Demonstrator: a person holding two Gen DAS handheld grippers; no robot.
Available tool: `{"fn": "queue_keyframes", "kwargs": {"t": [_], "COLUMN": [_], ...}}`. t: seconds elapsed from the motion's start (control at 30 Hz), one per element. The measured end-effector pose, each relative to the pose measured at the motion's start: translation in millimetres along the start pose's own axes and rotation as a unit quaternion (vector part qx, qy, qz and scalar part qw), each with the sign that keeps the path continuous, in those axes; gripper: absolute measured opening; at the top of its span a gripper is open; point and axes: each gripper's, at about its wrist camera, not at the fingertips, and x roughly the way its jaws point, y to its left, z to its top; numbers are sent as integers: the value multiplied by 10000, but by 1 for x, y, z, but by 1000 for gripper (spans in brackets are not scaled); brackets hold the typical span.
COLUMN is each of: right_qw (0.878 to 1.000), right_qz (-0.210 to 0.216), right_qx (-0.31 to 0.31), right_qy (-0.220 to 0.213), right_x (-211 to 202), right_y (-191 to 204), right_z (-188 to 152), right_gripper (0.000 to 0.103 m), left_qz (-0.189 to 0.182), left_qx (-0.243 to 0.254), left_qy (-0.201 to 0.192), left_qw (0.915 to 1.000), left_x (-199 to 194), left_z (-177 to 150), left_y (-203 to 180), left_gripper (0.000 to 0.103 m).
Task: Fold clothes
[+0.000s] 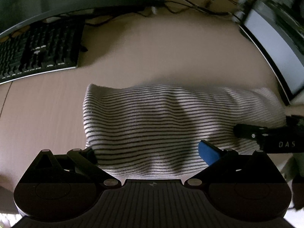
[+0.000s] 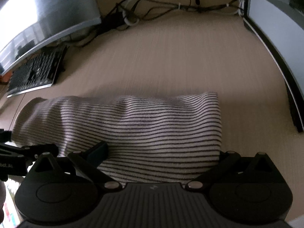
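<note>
Both grippers, left gripper [image 1: 148, 154] and right gripper [image 2: 161, 152], are spread wide around the folded striped garment [image 1: 161, 121]; whether folding continues cannot be told.

Left gripper [image 1: 149, 154] fingertips: under the striped cloth [image 1: 161, 125], grip hidden.
Right gripper [image 2: 157, 153] right finger: behind cloth edge.
Keyboard [image 1: 36, 51]: cropped left, legends unreadable.
Cables [image 2: 152, 3]: blurred tangle.

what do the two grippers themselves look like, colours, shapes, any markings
Both are matte black: a ribbed centre plate, two round housings, angled link arms with silver pivot pins. The left tongs carry a blue pad on one finger. The right tongs show a dark pad. White letters "DAS" mark the right one's side.
</note>
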Motion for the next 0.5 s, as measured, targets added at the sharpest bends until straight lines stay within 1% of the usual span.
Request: {"fn": "queue_keyframes", "kwargs": {"t": [0.07,0.1,0.2,0.33,0.4,0.43,0.5], "right_qw": [9997,9997,9978,9910,9856,9852,9874], "right_qz": [115,30,-224,-535,-393,-221,500], "right_qx": [-126,-236,-566,-1018,-1362,-1402,-1247], "right_qy": [172,66,-252,-679,-919,-965,-832], "right_x": [-10,-17,-41,-73,-87,-91,-91], "right_y": [-1,0,2,6,19,24,28], "right_z": [-8,-11,-17,-24,-16,-9,0], "right_gripper": [103,103,103,103,103,103,103], "left_qz": [-126,-197,-378,-406,-340,-271,-155], "left_qx": [262,317,59,-395,-666,-797,-1110], "left_qy": [150,227,260,-53,-178,-207,-295], "left_qw": [9995,9990,9989,9984,9970,9962,9933], "left_x": [-8,-11,-19,-31,-35,-36,-37], "left_z": [-12,-16,-20,-5,8,13,21], "left_y": [-1,1,17,39,49,55,66], "left_gripper": [103,103,103,103,103,103,103]}}
